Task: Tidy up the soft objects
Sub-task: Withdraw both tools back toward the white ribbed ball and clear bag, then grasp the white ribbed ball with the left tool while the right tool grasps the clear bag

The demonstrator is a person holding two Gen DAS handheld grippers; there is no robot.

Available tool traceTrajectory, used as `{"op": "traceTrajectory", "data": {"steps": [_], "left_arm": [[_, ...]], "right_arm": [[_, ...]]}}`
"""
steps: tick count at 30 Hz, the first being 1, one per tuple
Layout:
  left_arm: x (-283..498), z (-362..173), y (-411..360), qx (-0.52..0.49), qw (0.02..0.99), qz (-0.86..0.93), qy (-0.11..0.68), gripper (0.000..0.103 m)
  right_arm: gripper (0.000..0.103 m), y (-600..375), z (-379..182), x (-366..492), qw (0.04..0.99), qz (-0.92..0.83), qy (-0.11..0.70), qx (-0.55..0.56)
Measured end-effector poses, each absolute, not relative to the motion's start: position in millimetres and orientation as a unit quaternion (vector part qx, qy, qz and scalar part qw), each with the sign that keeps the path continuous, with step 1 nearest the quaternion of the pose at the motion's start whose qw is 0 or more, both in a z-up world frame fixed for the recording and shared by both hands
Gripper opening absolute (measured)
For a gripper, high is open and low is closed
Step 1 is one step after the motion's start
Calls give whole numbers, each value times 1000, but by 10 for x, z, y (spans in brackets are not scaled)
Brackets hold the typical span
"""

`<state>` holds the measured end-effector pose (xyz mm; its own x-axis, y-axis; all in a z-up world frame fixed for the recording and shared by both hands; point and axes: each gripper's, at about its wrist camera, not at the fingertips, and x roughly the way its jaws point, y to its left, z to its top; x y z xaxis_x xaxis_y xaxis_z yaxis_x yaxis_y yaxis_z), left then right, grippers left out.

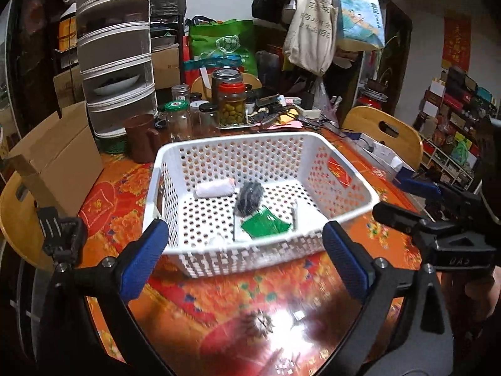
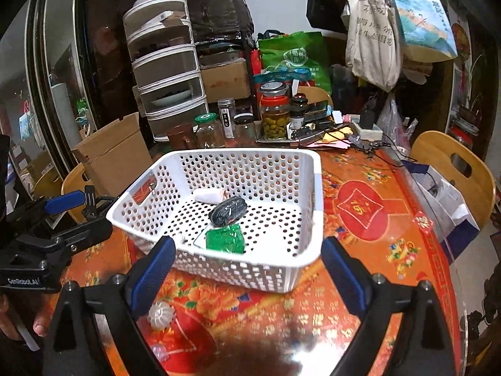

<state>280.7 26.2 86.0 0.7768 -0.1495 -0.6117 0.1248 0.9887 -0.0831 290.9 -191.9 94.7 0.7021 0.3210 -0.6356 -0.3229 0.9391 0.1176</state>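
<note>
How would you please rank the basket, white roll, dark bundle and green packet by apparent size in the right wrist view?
1. Basket
2. Green packet
3. Dark bundle, close to the packet; uncertain
4. White roll, farthest, so unsure

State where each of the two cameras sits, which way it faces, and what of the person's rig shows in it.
Left wrist: on the left gripper, angled down at the white basket; its open blue fingers frame the view, with the right gripper at the right edge.
Right wrist: on the right gripper, angled down at the same basket; open fingers, left gripper at left, a fingertip below it.
Shared: basket, white roll, dark bundle, green packet, olive jar.
</note>
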Motion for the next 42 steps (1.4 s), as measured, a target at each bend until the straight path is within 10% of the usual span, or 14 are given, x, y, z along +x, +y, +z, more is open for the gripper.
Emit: {"op": "traceTrajectory", "data": {"steps": [20, 42], "left_arm": [[1868, 249, 341, -39, 945, -58, 320, 98], [2484, -738, 140, -33, 915, -59, 399, 98]], "right_arm": [[95, -1963, 613, 1888, 927, 169, 334, -1], [95, -1901, -167, 1705, 906, 184, 380, 35]]}}
